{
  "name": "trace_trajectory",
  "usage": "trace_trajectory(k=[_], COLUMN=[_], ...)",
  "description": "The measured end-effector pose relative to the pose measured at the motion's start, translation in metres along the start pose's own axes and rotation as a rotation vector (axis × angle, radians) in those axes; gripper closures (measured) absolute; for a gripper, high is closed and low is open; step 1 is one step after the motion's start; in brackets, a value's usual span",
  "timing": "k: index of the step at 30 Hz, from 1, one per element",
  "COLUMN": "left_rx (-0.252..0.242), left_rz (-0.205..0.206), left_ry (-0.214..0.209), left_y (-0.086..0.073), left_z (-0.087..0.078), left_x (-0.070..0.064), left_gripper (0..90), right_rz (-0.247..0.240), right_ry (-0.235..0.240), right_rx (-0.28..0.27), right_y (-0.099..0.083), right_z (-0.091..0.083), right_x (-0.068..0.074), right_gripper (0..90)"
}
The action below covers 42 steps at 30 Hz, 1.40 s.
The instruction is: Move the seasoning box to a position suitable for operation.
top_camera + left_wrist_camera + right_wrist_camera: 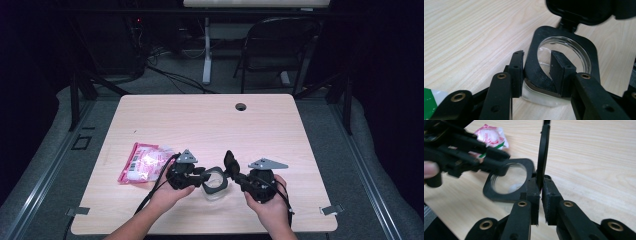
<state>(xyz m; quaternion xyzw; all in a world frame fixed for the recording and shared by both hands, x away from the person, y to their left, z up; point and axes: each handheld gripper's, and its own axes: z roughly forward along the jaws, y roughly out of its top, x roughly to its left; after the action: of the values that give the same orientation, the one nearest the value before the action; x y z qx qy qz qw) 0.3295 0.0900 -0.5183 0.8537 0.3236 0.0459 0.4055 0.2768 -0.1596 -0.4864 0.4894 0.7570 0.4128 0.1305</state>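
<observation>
The left gripper pinches the black frame of the folding magnifier flat over the tabletop. The right gripper clamps its hinged cover, which stands upright at the frame's far edge.

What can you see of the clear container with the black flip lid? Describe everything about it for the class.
The container is a small clear jar, plastic by its look, topped by a black squarish collar around a round mouth. It stands upright near the table's front edge. Its black lid, hinged to the collar, is swung up on edge. The left gripper clamps the collar, one jaw inside the mouth, one outside. The right gripper pinches the lid's edge. Its contents cannot be made out.
</observation>
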Motion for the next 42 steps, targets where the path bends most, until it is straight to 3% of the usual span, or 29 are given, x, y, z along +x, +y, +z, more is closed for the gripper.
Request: trace_trajectory(k=[11, 18, 42], left_rx=[-0.040, -0.059, -0.087], left_rz=[-0.014, -0.020, -0.030], left_ry=[-0.008, -0.007, -0.001], left_y=[-0.002, -0.001, 0.000], left_z=[0.000, 0.001, 0.003], left_x=[-0.006, -0.009, -0.011], left_gripper=[62.8, 63.2, 63.9], right_rz=[0.036, 0.020, 0.025], right_ry=[-0.012, -0.022, -0.002], right_rx=[-0.013, -0.022, -0.023], right_y=[0.023, 0.033, 0.038], right_z=[0.023, 0.035, 0.052], right_x=[-0.019, -0.024, -0.028], right_gripper=[84.1, 82.1, 78.0])
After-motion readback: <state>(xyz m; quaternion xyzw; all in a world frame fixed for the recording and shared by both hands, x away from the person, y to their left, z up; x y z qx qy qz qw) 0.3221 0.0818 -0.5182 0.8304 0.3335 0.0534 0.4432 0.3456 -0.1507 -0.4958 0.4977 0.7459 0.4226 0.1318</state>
